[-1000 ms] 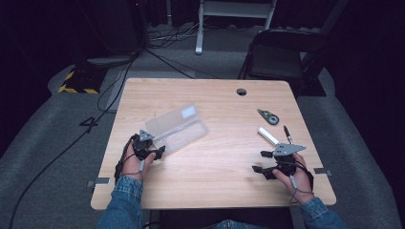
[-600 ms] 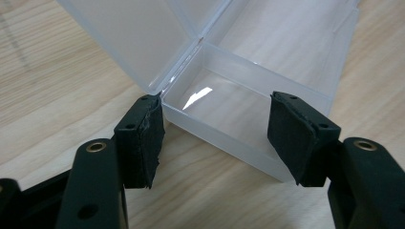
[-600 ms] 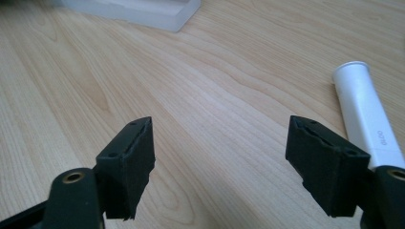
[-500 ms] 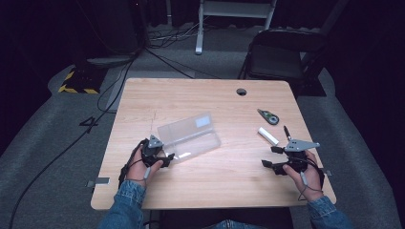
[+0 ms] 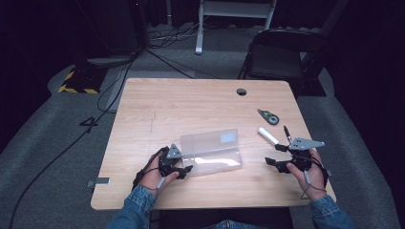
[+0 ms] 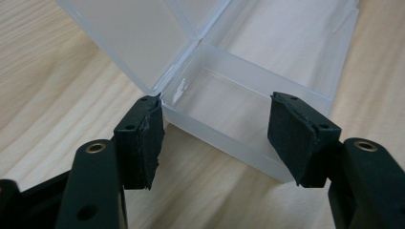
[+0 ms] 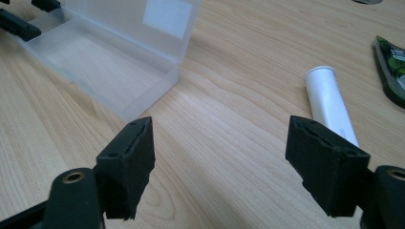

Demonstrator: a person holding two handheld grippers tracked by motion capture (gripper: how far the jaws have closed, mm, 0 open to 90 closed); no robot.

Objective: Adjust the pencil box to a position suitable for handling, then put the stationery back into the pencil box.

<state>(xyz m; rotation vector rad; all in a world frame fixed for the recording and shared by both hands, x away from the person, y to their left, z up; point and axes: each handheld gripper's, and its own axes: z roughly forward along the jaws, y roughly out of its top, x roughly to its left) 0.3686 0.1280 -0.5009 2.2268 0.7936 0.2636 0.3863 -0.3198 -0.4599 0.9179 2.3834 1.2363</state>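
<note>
Left gripper (image 5: 184, 167), clamped on the short end wall of the clear plastic box (image 5: 213, 153), has pulled it nearer to the table's (image 5: 157, 105) front edge since a second ago, so the open, empty box now lies closer to the white tube (image 5: 268, 136) and the open right gripper (image 5: 276, 154).

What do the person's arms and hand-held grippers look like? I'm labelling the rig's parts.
Both sleeves are blue denim. The left hand-held gripper and the right hand-held gripper are black, each topped by a grey three-cornered plate, with a thin cable trailing at the wrist. Their jaws end in black pads, with brass-coloured eyelets lower down.
</note>
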